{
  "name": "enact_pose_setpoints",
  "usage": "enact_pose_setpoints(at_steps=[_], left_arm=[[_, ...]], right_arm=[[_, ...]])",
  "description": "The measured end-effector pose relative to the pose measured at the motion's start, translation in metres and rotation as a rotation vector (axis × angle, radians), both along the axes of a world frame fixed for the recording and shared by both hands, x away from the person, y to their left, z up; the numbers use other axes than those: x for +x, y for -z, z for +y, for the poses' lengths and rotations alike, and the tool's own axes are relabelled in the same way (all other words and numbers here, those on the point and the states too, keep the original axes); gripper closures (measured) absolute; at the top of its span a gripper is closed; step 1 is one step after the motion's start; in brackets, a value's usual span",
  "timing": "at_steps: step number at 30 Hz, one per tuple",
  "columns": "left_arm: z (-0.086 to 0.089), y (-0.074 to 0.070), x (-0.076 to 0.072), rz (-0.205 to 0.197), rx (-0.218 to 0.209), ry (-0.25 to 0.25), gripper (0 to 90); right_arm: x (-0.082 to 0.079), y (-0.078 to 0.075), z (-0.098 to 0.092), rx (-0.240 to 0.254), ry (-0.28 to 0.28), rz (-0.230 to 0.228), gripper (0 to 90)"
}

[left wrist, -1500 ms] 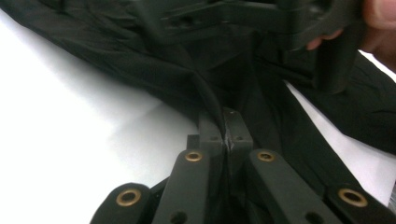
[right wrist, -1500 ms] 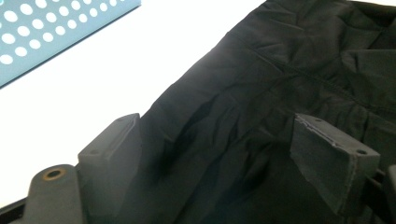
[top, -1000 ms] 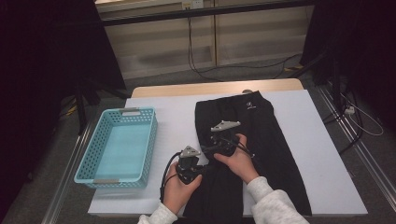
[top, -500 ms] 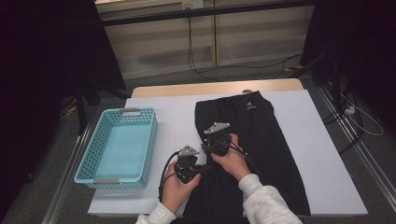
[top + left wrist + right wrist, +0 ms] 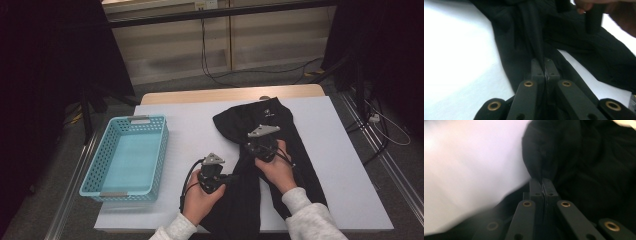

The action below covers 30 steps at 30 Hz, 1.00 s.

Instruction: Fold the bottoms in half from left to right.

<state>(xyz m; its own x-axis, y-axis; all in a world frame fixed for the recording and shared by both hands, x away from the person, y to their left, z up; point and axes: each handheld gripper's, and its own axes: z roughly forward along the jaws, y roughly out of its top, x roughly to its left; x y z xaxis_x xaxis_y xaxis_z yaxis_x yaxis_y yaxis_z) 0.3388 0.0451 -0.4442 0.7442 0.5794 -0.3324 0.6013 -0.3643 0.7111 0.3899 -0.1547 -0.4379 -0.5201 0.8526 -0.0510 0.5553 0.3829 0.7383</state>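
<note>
1. High view: left gripper (image 5: 227,178), at 6 o'clock on the bench (image 5: 190,130), pinches the near hem of the black trousers (image 5: 280,125).
2. Right gripper (image 5: 248,145), toward 12 from it, has just been closing and now clamps a fold of the same cloth.
3. Both pinches should travel together, keeping the fabric taut, so the fold lands flat.
4. Blue basket (image 5: 127,156) waits at 9 o'clock.

Black garment (image 5: 270,150): near end runs off the high view's bottom edge, and part of it is covered by both hands. In the right gripper view the white table (image 5: 469,170) is smeared by motion blur. Small white logo (image 5: 269,114) at the garment's far end is too small to read. Forearms are cut off at the bottom edge.
</note>
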Motion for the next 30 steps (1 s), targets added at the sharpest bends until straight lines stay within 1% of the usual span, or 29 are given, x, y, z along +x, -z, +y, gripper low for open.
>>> enact_pose_setpoints(at_steps=[1, 2, 3, 4, 5, 6, 7, 8, 9, 10, 12, 13, 14, 16, 18, 19, 20, 21, 22, 23, 24, 25, 26, 27, 28, 29, 30], left_arm=[[0.000, 0.000, 0.000, 0.000, 0.000, 0.000, 89.3], [-0.007, 0.003, -0.002, 0.006, 0.007, 0.013, 89.3], [-0.007, 0.003, -0.002, 0.006, 0.007, 0.013, 89.3], [-0.011, 0.003, -0.003, -0.001, 0.015, 0.024, 89.3], [-0.011, 0.003, -0.004, -0.002, 0.015, 0.026, 89.3], [-0.012, 0.003, -0.004, -0.001, 0.015, 0.023, 89.3], [-0.012, 0.003, -0.004, -0.001, 0.015, 0.023, 89.2], [-0.011, 0.004, -0.004, 0.001, 0.015, 0.015, 88.9], [-0.010, 0.004, -0.004, -0.001, 0.014, 0.008, 88.9], [-0.008, 0.005, -0.003, 0.000, 0.020, 0.006, 89.0], [-0.006, 0.006, -0.002, 0.004, 0.011, -0.004, 88.9], [-0.006, 0.006, -0.002, 0.004, 0.011, -0.004, 88.8], [-0.003, 0.005, -0.002, 0.003, 0.004, -0.016, 88.7], [0.000, 0.005, -0.001, 0.003, 0.001, -0.024, 88.6], [0.001, 0.004, 0.000, -0.001, -0.003, -0.024, 88.6], [0.001, 0.004, 0.000, -0.001, -0.003, -0.024, 88.7], [0.002, 0.004, -0.001, 0.003, 0.002, -0.028, 88.7], [0.004, 0.004, -0.001, 0.000, 0.008, -0.030, 88.7], [0.004, 0.005, -0.002, -0.004, 0.010, -0.043, 88.7], [0.004, 0.005, -0.002, -0.004, 0.010, -0.043, 88.7], [0.007, 0.006, -0.002, 0.002, 0.019, -0.050, 88.7], [0.007, 0.006, -0.002, 0.002, 0.019, -0.050, 88.7], [0.010, 0.007, -0.002, 0.006, 0.025, -0.060, 88.7], [0.010, 0.007, -0.002, 0.006, 0.025, -0.060, 88.7], [0.012, 0.006, -0.003, 0.010, 0.017, -0.073, 88.7], [0.012, 0.006, -0.003, 0.010, 0.017, -0.073, 88.7], [0.013, 0.005, -0.004, 0.007, 0.006, -0.078, 88.7]], right_arm=[[0.000, 0.000, 0.000, 0.000, 0.000, 0.000, 88.9], [-0.007, 0.006, -0.009, -0.039, 0.004, 0.004, 89.0], [-0.007, 0.006, -0.009, -0.039, 0.004, 0.004, 89.0], [-0.014, 0.009, -0.018, -0.028, 0.005, 0.002, 88.9], [-0.016, 0.010, -0.022, -0.017, 0.002, 0.002, 88.6], [-0.018, 0.011, -0.023, -0.018, -0.001, 0.006, 86.2], [-0.018, 0.011, -0.023, -0.018, -0.001, 0.006, 86.2], [-0.015, 0.015, -0.019, -0.034, 0.004, -0.008, 70.9], [-0.013, 0.015, -0.017, -0.054, 0.002, -0.013, 69.4], [-0.009, 0.015, -0.012, -0.061, -0.002, -0.020, 63.8], [0.000, 0.014, -0.004, -0.053, 0.006, -0.049, 48.9], [0.000, 0.014, -0.004, -0.053, 0.006, -0.049, 48.9], [0.009, 0.013, 0.006, -0.089, 0.007, -0.067, 47.0], [0.015, 0.013, 0.012, -0.110, 0.002, -0.087, 42.9], [0.020, 0.012, 0.019, -0.114, 0.006, -0.109, 43.6], [0.020, 0.012, 0.019, -0.114, 0.006, -0.109, 43.6], [0.025, 0.014, 0.027, -0.070, -0.027, -0.095, 44.5], [0.026, 0.015, 0.029, -0.073, -0.036, -0.093, 44.6], [0.028, 0.017, 0.032, -0.080, -0.034, -0.094, 45.4], [0.029, 0.018, 0.033, -0.086, -0.039, -0.091, 47.6], [0.031, 0.019, 0.034, -0.082, -0.049, -0.086, 46.6], [0.031, 0.019, 0.034, -0.082, -0.049, -0.086, 46.6], [0.033, 0.019, 0.037, -0.089, -0.079, -0.095, 47.5], [0.033, 0.018, 0.038, -0.090, -0.076, -0.099, 46.5], [0.034, 0.016, 0.039, -0.073, -0.073, -0.115, 47.6], [0.034, 0.016, 0.039, -0.073, -0.073, -0.115, 47.6], [0.036, 0.010, 0.041, -0.058, -0.070, -0.125, 44.5]])
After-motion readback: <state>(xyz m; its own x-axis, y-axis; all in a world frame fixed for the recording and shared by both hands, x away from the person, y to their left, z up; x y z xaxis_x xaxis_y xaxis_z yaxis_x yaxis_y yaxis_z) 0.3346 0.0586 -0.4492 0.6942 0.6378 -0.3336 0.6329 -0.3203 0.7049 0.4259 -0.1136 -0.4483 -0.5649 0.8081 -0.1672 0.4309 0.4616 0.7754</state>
